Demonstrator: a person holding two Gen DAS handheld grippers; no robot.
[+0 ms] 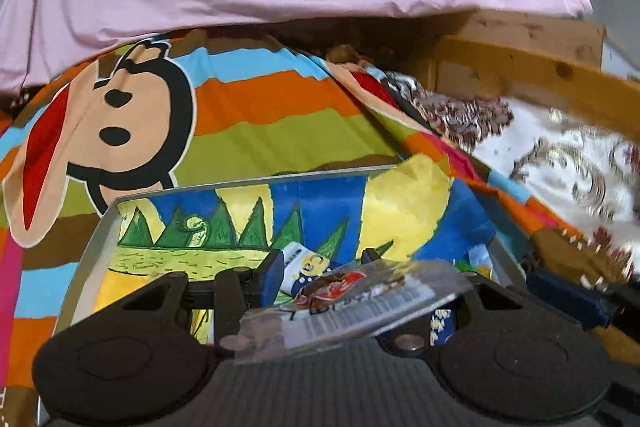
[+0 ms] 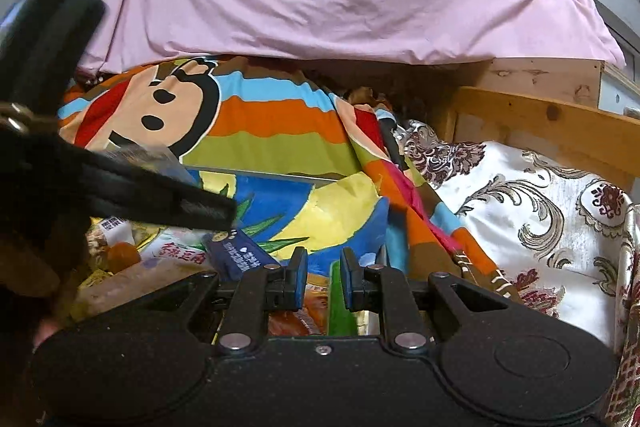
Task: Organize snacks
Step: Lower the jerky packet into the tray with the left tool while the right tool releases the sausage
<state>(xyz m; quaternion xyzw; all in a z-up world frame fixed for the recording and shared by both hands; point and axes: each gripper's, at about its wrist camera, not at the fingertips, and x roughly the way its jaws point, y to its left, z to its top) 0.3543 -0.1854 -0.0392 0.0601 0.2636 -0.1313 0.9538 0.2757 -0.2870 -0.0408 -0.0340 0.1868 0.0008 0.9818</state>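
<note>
Step in hand: placing a flat snack packet (image 1: 352, 303) into the painted box (image 1: 92, 231) on the bed.
Left claw (image 1: 320, 267): clamped on the packet, its pads part-way apart across the packet, held just above the box interior.
Right claw (image 2: 323, 285): pads nearly together, nothing visibly gripped; a green wrapper (image 2: 340, 311) shows behind the narrow gap.
Snacks: several packets (image 2: 176, 251) already piled in the box.
Doing it well: lower the packet flat over a free patch, release only once it rests, and keep both claws from colliding.
Risk: glossy packet may slip.
</note>
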